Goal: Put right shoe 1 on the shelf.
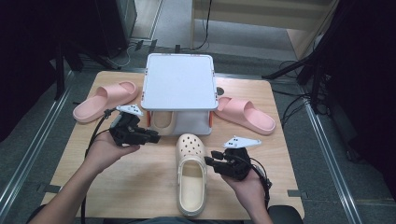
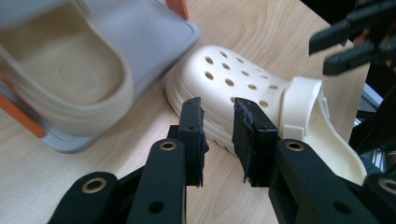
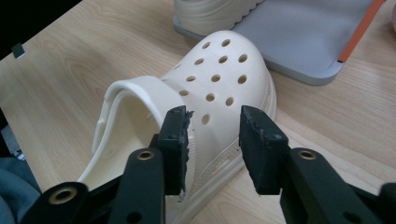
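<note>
A: What did the grey two-level rack (image 1: 180, 81) at the back of the desk (image 1: 140, 182) hold?

B: One cream clog (image 1: 162, 122) lay on its lower shelf. The top shelf was bare.

A: Footwear count?

B: Four items. Two cream clogs: the one in the rack and a second cream clog (image 1: 190, 172) flat on the desk just in front of it, toe toward the rack. Two pink slides: left pink slide (image 1: 105, 100) and right pink slide (image 1: 245, 114), one on the desk at each side of the rack.

A: Grippers?

B: Left hand-held gripper (image 1: 154, 136) was released, nothing between its jaws, hovering left of the loose clog's toe. Right hand-held gripper (image 1: 208, 161) was released too, jaws apart just beside that clog's right side, not pressing it.
</note>
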Tool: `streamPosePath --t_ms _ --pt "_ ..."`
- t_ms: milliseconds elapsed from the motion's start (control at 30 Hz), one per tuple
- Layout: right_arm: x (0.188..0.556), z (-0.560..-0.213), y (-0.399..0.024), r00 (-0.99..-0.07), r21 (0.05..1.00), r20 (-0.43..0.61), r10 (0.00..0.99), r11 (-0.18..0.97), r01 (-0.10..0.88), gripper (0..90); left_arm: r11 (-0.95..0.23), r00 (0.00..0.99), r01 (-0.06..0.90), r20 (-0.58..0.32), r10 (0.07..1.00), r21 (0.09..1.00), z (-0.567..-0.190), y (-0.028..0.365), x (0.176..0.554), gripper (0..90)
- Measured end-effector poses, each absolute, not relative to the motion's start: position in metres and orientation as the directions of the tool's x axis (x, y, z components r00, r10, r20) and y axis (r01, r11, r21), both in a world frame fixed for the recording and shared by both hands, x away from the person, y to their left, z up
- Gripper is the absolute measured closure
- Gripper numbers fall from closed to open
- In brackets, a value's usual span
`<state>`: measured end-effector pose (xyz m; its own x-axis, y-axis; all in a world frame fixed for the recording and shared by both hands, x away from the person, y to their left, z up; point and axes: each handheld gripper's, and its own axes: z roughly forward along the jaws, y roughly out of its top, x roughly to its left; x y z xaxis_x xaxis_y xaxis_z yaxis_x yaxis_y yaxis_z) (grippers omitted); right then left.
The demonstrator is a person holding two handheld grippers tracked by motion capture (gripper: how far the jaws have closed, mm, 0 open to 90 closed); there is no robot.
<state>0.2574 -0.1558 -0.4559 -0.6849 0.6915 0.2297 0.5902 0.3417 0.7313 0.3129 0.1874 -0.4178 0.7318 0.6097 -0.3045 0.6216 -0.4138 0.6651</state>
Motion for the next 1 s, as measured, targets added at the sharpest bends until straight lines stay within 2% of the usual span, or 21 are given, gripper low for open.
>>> streamPosePath --t_ms 200,567,1000 --pt "0.251 -0.456 -0.157 -0.674 0.733 0.234 0.701 0.329 0.596 59.4 -0.406 0.733 0.621 -0.313 0.604 0.671 -0.397 0.199 0.327 73.0" --pt "0.24 -0.457 -0.157 -0.646 0.731 0.254 0.72 0.295 0.616 56.6 -0.404 0.734 0.592 -0.259 0.628 0.697 -0.359 0.199 0.363 73.8" --pt "0.222 -0.467 -0.152 -0.62 0.723 0.277 0.734 0.266 0.638 43.0 -0.409 0.722 0.587 -0.225 0.654 0.699 -0.36 0.199 0.386 74.7"
